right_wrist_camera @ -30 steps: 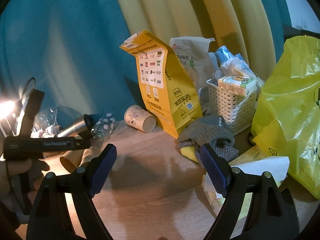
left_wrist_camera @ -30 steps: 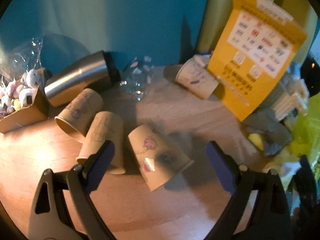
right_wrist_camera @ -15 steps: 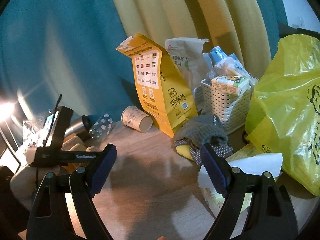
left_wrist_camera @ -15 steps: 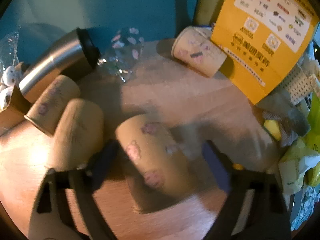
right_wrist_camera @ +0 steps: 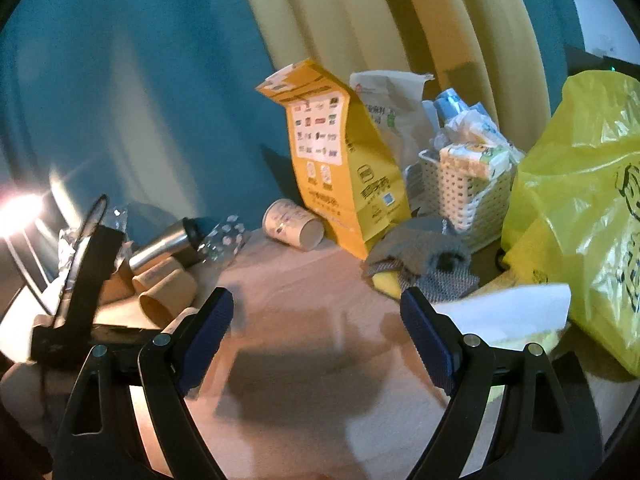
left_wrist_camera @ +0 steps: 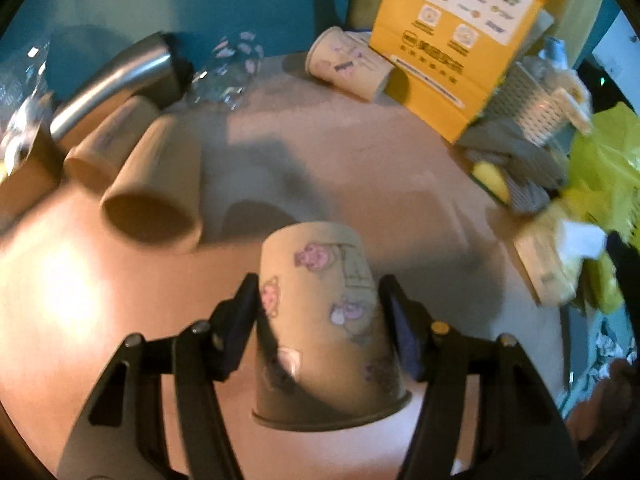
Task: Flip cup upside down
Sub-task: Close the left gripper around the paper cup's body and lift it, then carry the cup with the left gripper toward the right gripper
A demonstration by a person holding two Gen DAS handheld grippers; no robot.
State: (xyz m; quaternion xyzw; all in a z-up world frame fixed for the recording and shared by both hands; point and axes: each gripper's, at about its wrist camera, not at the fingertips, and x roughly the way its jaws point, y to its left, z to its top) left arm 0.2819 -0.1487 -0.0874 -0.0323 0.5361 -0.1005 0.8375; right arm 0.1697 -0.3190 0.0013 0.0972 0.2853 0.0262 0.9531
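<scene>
Cluttered wood surface (left_wrist_camera: pixel 360 184). Your left tool (left_wrist_camera: pixel 318 312) pinching tan cartoon-print paper cup (left_wrist_camera: pixel 324 320); right tool (right_wrist_camera: pixel 316 320) spread, idle. Step: grasp done. Next: rotate wrist, set rim down.

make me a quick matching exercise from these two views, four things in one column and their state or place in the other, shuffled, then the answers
Things:
1. left tool
2. right tool
3. steel flask
4. white basket

States or places:
A. open, nothing between its fingers
B. lying on its side at the table's far left
C. shut on the pig-print paper cup
D. behind the grey glove, stuffed with packets

Pairs: 1-C, 2-A, 3-B, 4-D
</scene>
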